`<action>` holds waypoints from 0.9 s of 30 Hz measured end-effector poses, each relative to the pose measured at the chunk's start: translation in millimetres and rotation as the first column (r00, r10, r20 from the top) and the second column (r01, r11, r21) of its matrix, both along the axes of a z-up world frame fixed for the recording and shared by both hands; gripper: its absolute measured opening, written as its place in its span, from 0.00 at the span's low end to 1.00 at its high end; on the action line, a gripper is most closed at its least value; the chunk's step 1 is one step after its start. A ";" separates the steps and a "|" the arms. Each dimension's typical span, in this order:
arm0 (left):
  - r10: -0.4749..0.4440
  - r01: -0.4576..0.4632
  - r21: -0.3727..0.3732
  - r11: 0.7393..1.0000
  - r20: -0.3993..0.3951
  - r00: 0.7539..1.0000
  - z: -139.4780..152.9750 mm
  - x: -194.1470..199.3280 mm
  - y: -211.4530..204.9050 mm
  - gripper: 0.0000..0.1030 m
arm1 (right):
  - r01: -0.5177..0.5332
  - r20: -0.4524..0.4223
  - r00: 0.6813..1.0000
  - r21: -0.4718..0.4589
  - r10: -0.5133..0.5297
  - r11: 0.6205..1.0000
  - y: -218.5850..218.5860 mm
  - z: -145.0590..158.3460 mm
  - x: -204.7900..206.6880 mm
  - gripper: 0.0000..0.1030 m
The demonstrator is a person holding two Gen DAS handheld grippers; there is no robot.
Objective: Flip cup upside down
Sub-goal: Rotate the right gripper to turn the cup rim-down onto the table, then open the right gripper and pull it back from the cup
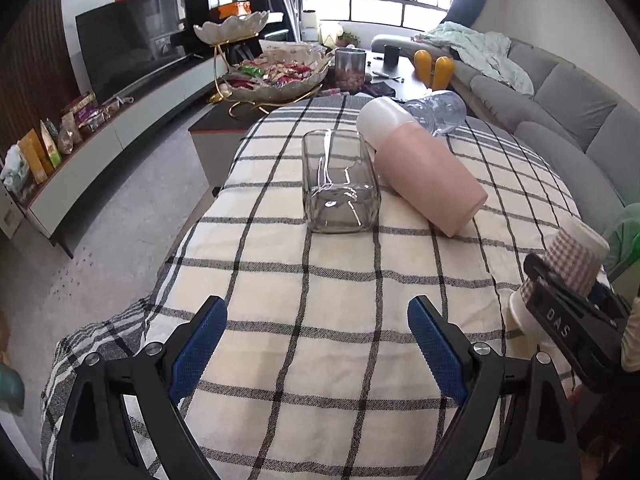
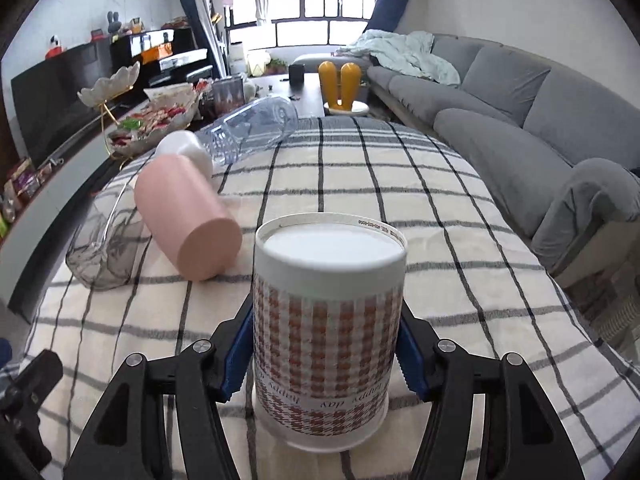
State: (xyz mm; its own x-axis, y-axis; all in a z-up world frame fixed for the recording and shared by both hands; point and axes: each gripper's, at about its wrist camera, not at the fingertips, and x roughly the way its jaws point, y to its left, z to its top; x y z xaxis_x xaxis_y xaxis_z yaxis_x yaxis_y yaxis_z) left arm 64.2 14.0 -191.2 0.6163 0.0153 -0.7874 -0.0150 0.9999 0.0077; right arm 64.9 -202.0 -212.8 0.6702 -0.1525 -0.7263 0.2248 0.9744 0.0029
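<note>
A paper cup [image 2: 326, 336] with a red houndstooth pattern stands upside down, base up, on the checked tablecloth [image 2: 460, 280]. My right gripper [image 2: 322, 356] is shut on the cup, its blue pads pressing both sides. In the left wrist view the same cup [image 1: 572, 260] shows at the right edge, held by the right gripper [image 1: 560, 304]. My left gripper [image 1: 316, 344] is open and empty, low over the cloth near the front.
A clear glass [image 1: 340, 184], a pink and white tumbler [image 1: 424, 168] and a clear plastic bottle [image 1: 436, 112] lie on their sides at the far part of the table. A grey sofa [image 2: 520, 120] runs along the right. A snack bowl stand [image 1: 276, 72] stands behind.
</note>
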 end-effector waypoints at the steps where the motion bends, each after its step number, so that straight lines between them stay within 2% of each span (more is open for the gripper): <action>1: 0.002 -0.002 -0.002 1.000 -0.003 1.000 -0.4 -0.2 1.2 0.90 | 0.000 -0.007 1.000 -0.001 0.000 1.000 0.0 -0.2 -1.2 0.60; 4: 0.000 0.000 -0.001 1.000 -0.008 1.000 -0.6 -2.0 2.0 0.90 | 0.003 -0.023 1.000 -0.006 -0.003 1.000 0.7 -1.1 -6.5 0.62; 6: -0.007 0.007 0.000 1.000 -0.006 1.000 1.0 -3.6 1.1 0.90 | -0.001 -0.028 1.000 -0.014 0.001 1.000 2.5 0.0 -7.6 0.69; 8: -0.014 0.014 0.000 1.000 0.000 1.000 3.7 -5.6 0.3 0.90 | -0.001 -0.029 1.000 -0.028 0.000 1.000 4.4 2.8 -9.0 0.81; 11: -0.017 0.017 -0.006 1.000 0.010 1.000 9.0 -9.0 1.6 0.90 | -0.007 -0.014 1.000 -0.041 0.006 0.999 6.4 10.3 -14.0 0.86; 17: -0.025 0.026 -0.024 0.999 0.047 0.999 27.2 -19.0 3.4 0.90 | 0.005 0.000 1.000 -0.024 -0.005 1.000 1.0 30.6 -29.0 0.87; 27: -0.063 0.070 -0.039 0.997 0.147 0.987 73.2 -48.8 -1.9 0.91 | 0.022 0.070 0.997 0.005 -0.023 1.000 -14.4 90.5 -73.8 0.91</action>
State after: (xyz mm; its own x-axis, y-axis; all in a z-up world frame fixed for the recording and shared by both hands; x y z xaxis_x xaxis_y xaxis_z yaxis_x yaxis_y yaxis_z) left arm 15.4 12.1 -118.0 0.7228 -0.0619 -0.6883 0.0538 0.9980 -0.0332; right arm -8.9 -216.4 -122.3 0.7157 -0.1649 -0.6786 0.2457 0.9691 0.0236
